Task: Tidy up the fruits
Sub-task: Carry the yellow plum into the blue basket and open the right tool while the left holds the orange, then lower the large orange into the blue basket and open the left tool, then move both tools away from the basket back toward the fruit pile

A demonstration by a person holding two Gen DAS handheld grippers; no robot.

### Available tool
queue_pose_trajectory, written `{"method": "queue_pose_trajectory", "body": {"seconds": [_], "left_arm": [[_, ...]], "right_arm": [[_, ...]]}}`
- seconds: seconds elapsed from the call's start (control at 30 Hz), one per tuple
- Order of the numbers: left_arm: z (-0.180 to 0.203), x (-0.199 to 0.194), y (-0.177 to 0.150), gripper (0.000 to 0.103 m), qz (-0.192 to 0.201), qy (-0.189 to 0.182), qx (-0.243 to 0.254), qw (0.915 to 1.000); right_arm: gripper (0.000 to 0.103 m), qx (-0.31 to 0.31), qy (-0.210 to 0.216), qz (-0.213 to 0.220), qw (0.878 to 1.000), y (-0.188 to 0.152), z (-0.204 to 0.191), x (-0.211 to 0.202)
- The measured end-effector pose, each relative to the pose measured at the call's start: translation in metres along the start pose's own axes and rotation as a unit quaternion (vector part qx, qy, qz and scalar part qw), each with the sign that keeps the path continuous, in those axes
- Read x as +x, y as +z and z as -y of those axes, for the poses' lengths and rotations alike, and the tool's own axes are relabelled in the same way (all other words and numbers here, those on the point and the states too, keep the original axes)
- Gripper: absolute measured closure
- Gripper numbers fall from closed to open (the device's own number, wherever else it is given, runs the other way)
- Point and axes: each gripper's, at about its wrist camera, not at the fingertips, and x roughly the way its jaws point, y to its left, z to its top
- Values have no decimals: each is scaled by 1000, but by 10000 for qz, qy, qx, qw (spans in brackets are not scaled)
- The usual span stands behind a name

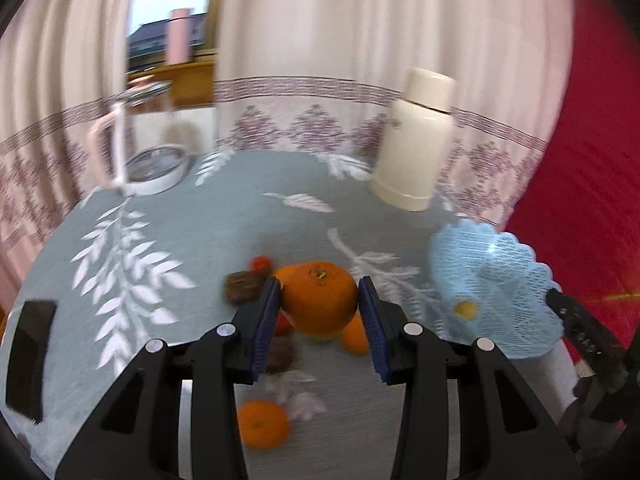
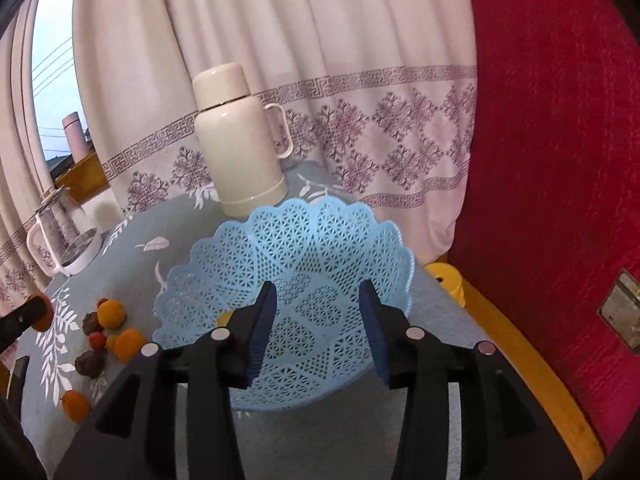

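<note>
Grey-blue woven tablecloth, white leaf print. Pale blue perforated plastic basket, lattice pattern. Cream thermos flask. Pinkish-white curtain, mauve key-and-diamond border. Round orange citrus fruit. Red wall.

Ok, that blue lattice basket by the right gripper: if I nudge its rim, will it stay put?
Probably not. The blue lattice basket looks like thin openwork plastic, so likely light and prone to slide on the tablecloth. Its wide flared rim may flex or tip if pushed from one side. It seems to hold just one small yellow fruit, so there is little weight to steady it.
</note>
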Motion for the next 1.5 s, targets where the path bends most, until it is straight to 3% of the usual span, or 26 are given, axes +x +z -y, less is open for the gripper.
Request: {"method": "queue_pose_trajectory", "body": {"seconds": [0.23, 0.4, 0.53, 0.77, 0.8, 0.83, 0.87, 0.93, 1.5], "left_arm": [[62, 21, 5, 61, -195, -649, 425, 9968], [93, 36, 5, 61, -303, -911, 689, 9930], [112, 50, 6, 61, -354, -1024, 847, 9905], [127, 78, 7, 60, -543, -1006, 928, 9891], [126, 78, 8, 54, -529, -1003, 917, 9893], [125, 78, 9, 37, -486, -968, 909, 9900], [124, 77, 9, 28, -436, -933, 890, 9907], [119, 73, 11, 17, -307, -878, 773, 9927], [83, 55, 18, 7, -96, -360, 377, 9986]], "right_arm": [[53, 158, -56, 93, 9998, 1, 8, -2], [53, 265, -50, 57, 9996, 0, 12, 0], [48, 301, -44, 62, 9995, -1, 13, 1], [48, 299, -47, 28, 9995, -3, 13, 1], [48, 299, -52, 31, 9995, -3, 14, 1], [48, 295, -57, 31, 9995, -3, 13, 1], [48, 290, -57, 32, 9996, -3, 13, 0], [45, 281, -57, 39, 9996, -4, 12, 0], [43, 128, -43, -7, 9999, -5, 5, 3]]}}
